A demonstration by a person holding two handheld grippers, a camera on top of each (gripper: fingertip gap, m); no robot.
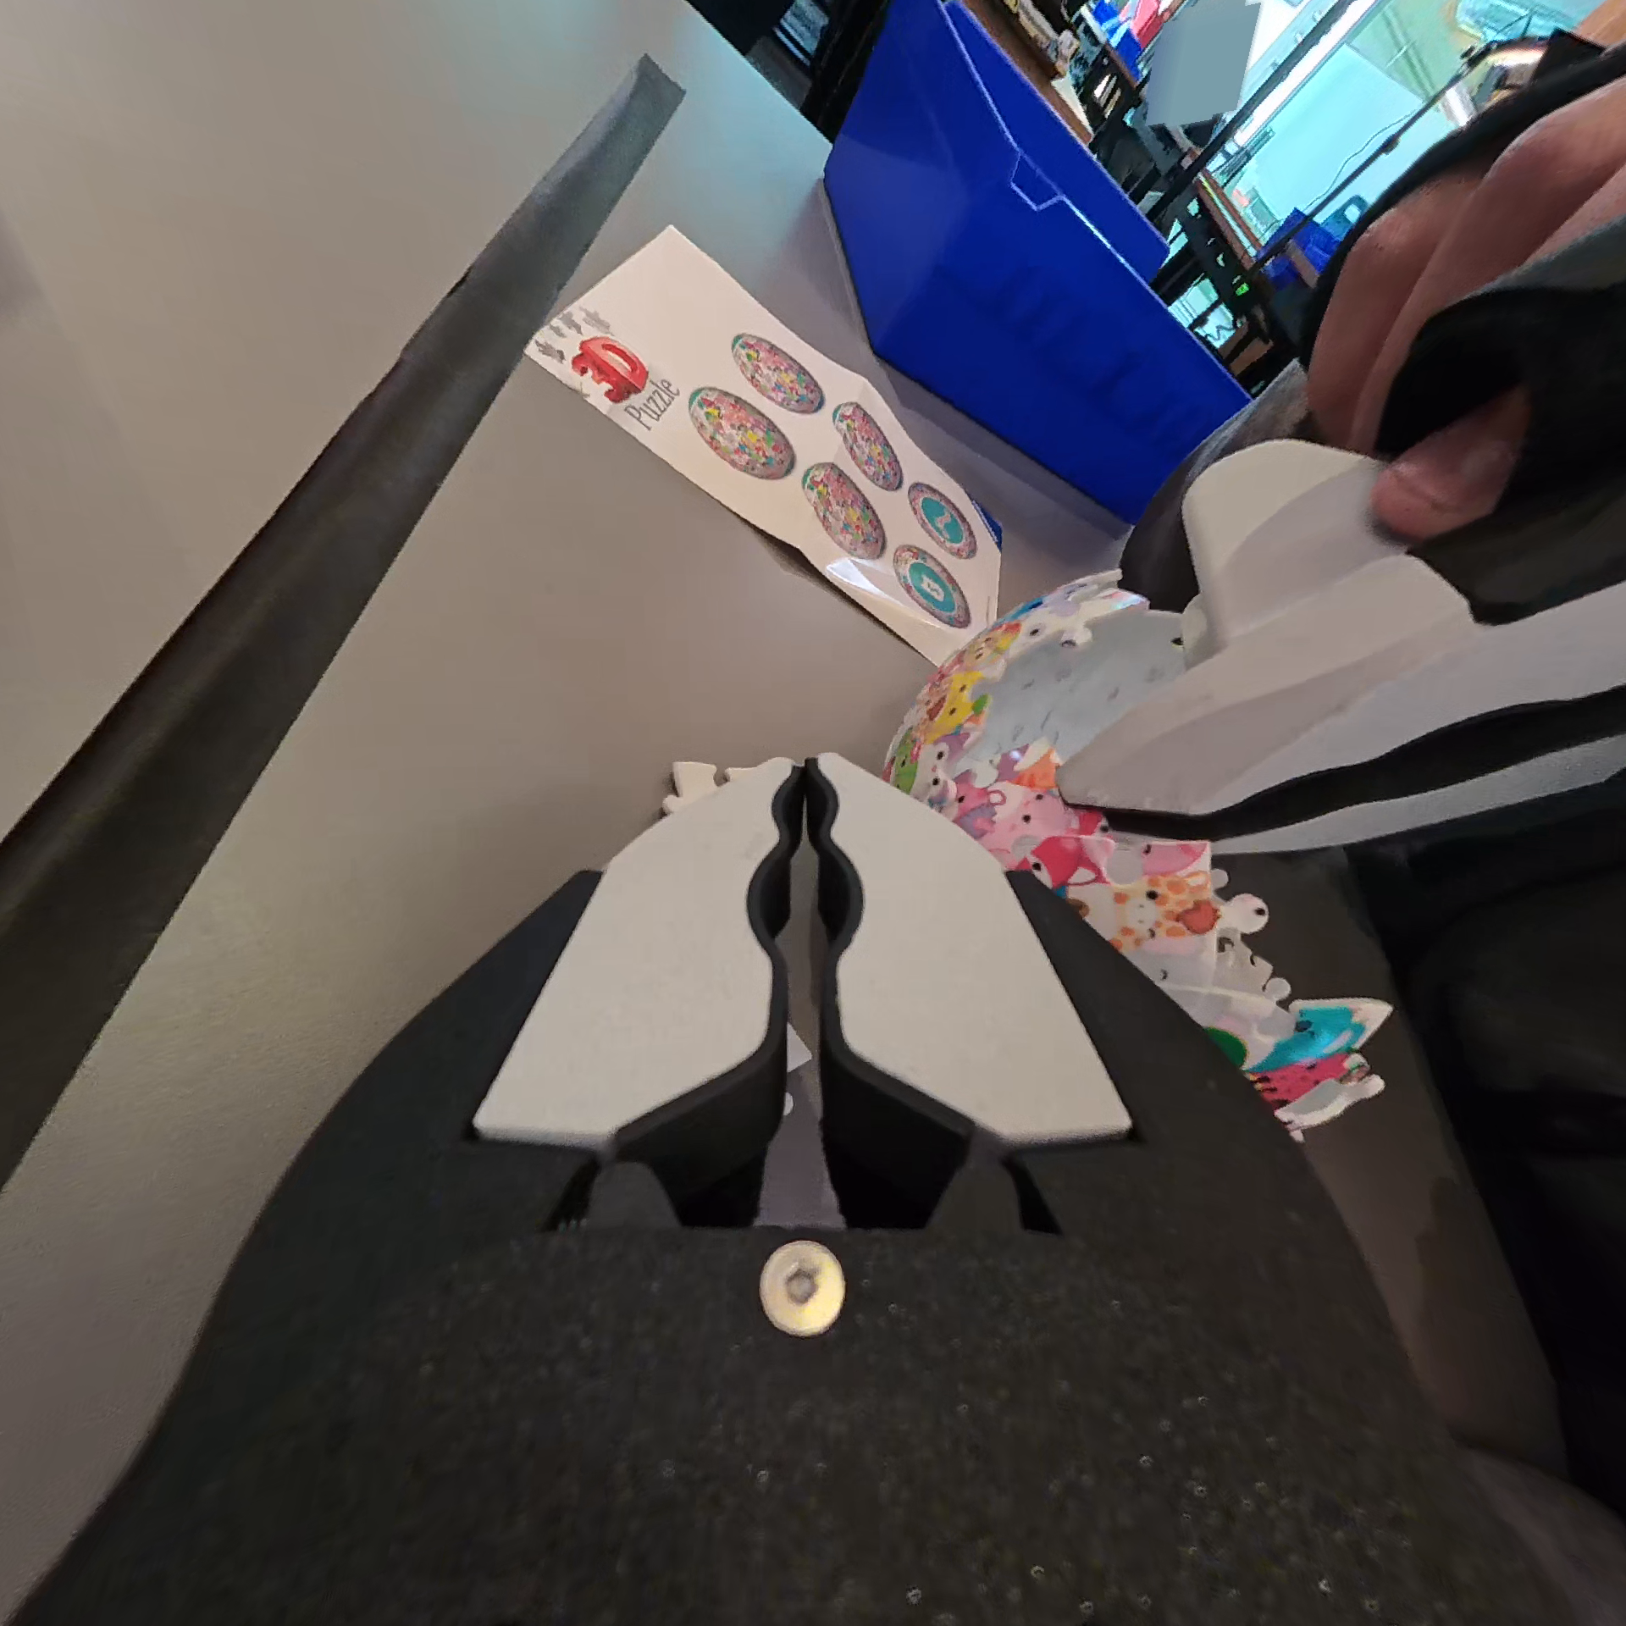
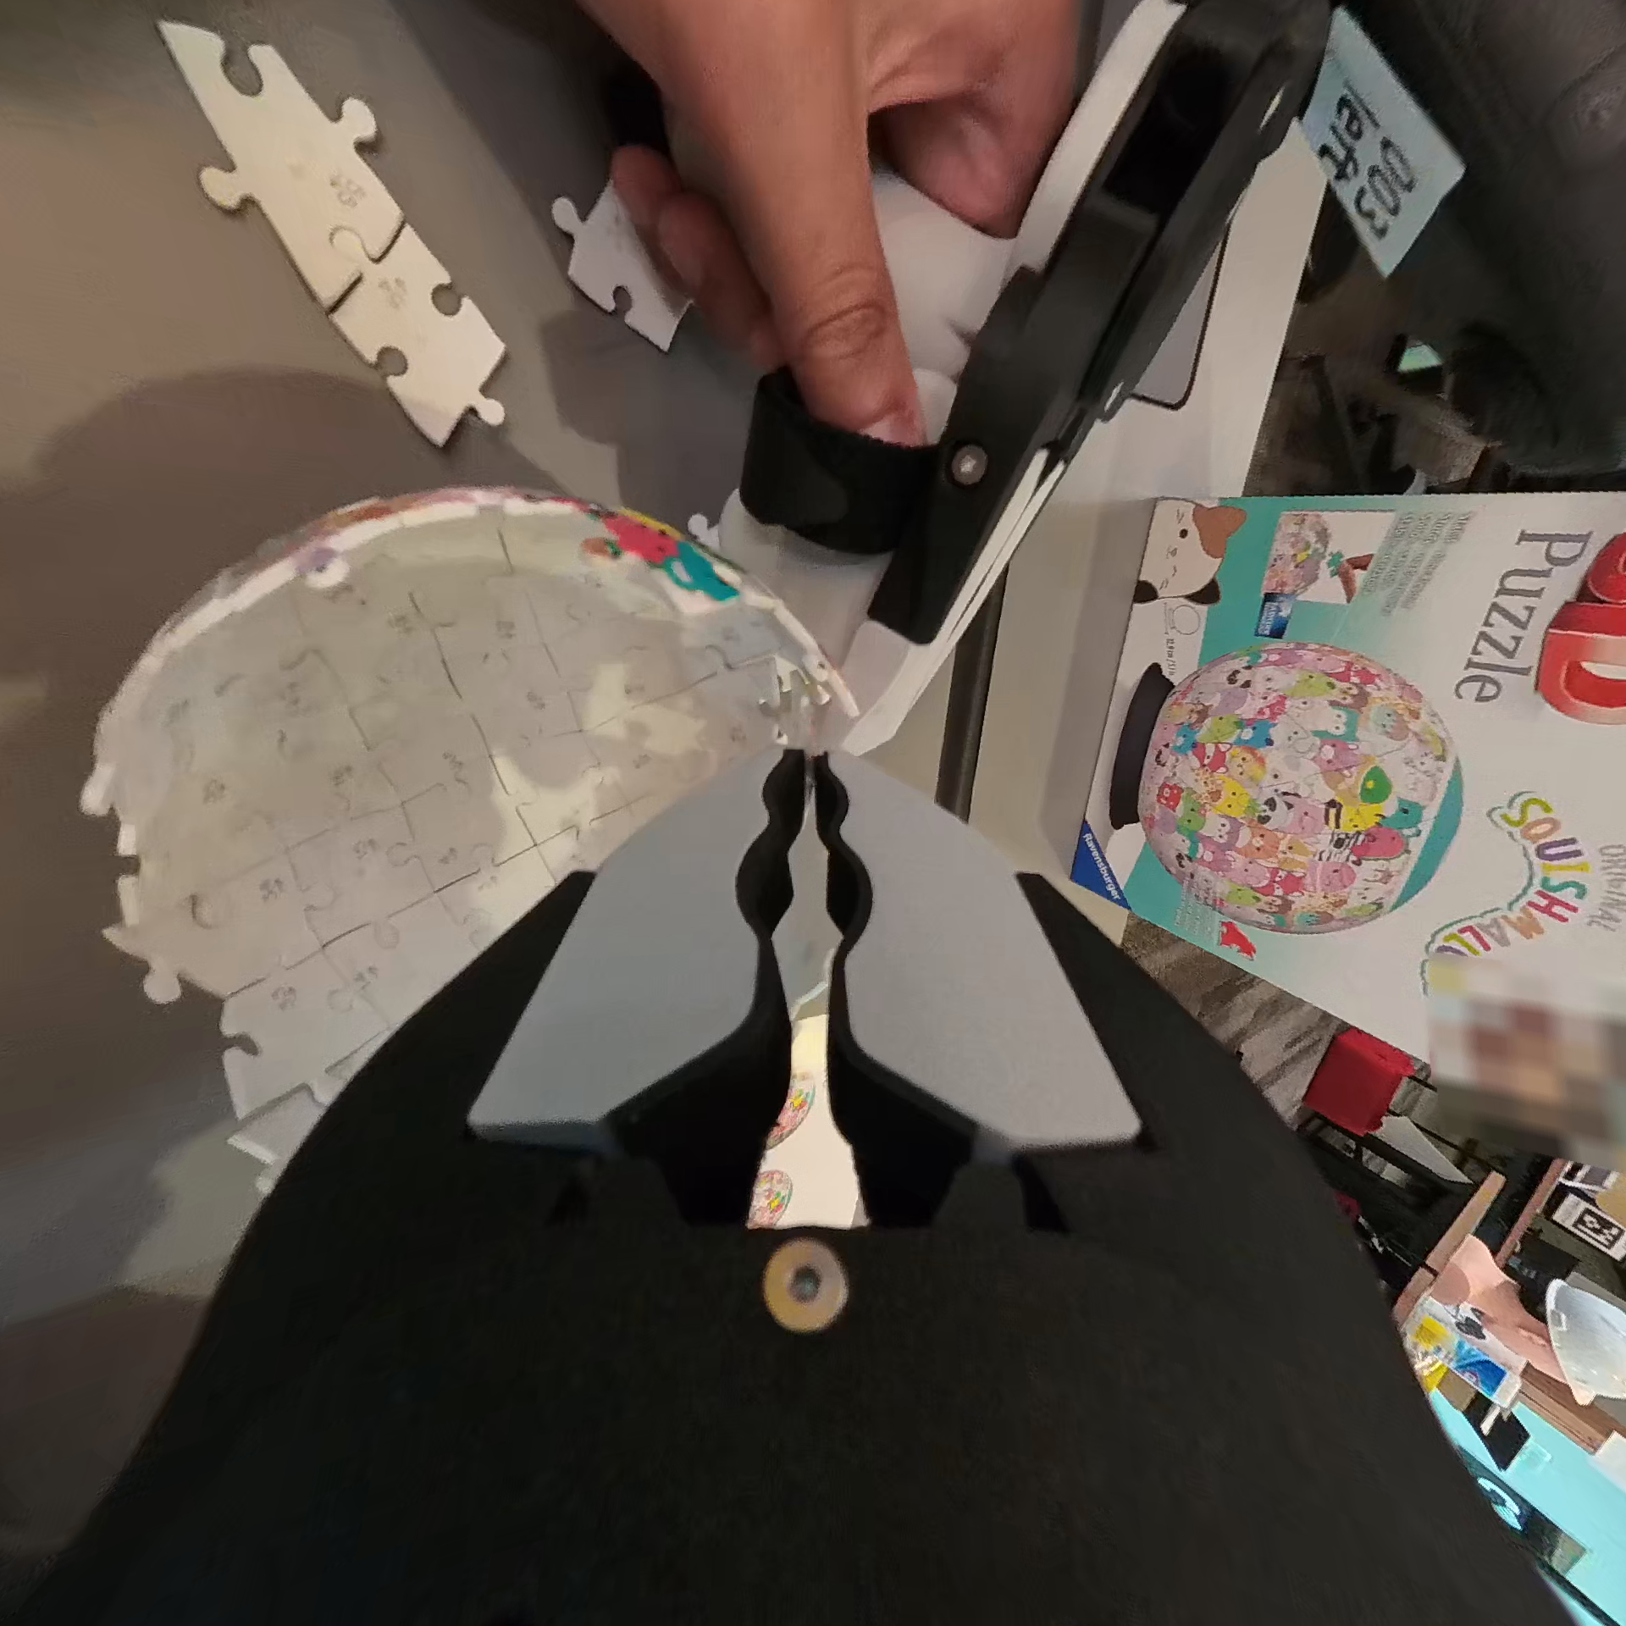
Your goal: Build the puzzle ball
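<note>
resting on a grey table (image 1: 528,704), blue bin (image 1: 1012,290) behind.

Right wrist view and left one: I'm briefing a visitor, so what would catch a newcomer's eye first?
The half-built puzzle ball, its pale numbered inside facing the right wrist camera, with the right gripper pinching its rim. The left view shows its bright cartoon outside beside the shut left gripper. The picture box lies right of it.
</note>
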